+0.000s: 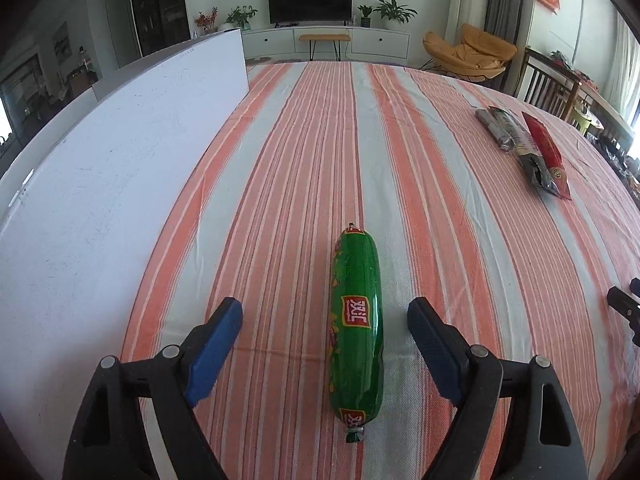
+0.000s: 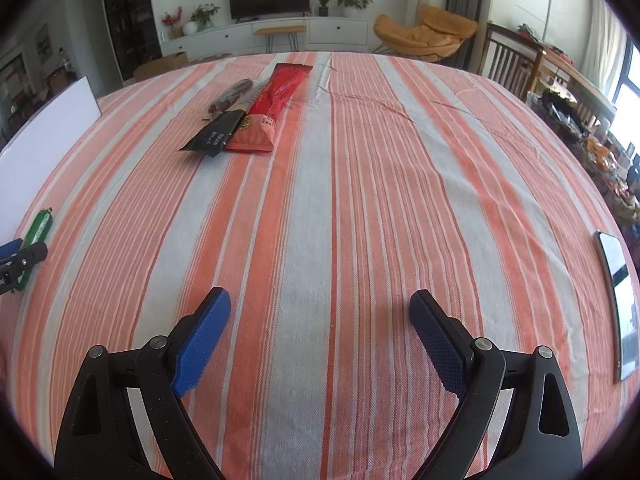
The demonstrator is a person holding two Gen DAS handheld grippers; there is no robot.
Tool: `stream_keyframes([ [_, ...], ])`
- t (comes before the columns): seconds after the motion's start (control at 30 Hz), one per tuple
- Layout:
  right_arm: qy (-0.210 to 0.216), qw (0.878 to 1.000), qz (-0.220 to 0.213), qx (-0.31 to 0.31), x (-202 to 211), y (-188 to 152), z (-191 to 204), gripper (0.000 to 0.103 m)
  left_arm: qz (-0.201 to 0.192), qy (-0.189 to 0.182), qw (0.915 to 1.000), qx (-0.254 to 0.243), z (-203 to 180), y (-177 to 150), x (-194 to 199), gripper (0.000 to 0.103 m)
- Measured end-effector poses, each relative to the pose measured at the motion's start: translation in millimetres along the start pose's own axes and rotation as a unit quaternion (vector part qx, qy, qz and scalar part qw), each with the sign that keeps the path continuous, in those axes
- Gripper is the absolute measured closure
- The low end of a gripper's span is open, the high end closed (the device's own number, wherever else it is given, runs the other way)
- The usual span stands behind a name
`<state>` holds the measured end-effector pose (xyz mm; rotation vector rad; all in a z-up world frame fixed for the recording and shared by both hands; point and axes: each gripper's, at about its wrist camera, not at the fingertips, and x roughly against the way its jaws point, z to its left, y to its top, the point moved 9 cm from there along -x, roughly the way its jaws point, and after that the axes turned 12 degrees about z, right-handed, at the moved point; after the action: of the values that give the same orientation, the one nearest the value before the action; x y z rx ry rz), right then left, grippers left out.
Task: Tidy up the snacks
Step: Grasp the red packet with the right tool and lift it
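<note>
Sausage (image 1: 355, 320) lies ungrasped between your spread left tongs (image 1: 325, 312); right tongs (image 2: 320, 306) apart (idle); packets (image 2: 256, 112) already grouped

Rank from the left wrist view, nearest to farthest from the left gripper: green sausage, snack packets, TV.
1. green sausage: lying on the striped cloth between the open fingers of the left gripper.
2. snack packets: grouped far right on the cloth.
3. TV: on the back wall, beyond the table.
</note>
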<state>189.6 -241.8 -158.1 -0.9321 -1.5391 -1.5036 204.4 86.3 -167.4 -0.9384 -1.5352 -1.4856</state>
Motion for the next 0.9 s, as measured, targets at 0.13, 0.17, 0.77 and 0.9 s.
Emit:
stream_keyframes([
  [0.13,0.0,1.0,0.0,0.0,0,0,0,0.01,0.004,0.006,0.9999,0.01,5,-1,-4,0.005],
  [0.17,0.0,1.0,0.0,0.0,0,0,0,0.01,0.006,0.007,0.9999,0.011,5,0,-5,0.004],
  [0.77,0.068,0.998,0.013,-0.01,-29,154,23,0.026,0.009,0.004,0.9999,0.011,8,5,-9,0.0],
  [0.9,0.049,0.997,0.057,-0.003,-59,158,31,0.064,0.009,0.004,0.9999,0.011,8,4,-9,0.0],
])
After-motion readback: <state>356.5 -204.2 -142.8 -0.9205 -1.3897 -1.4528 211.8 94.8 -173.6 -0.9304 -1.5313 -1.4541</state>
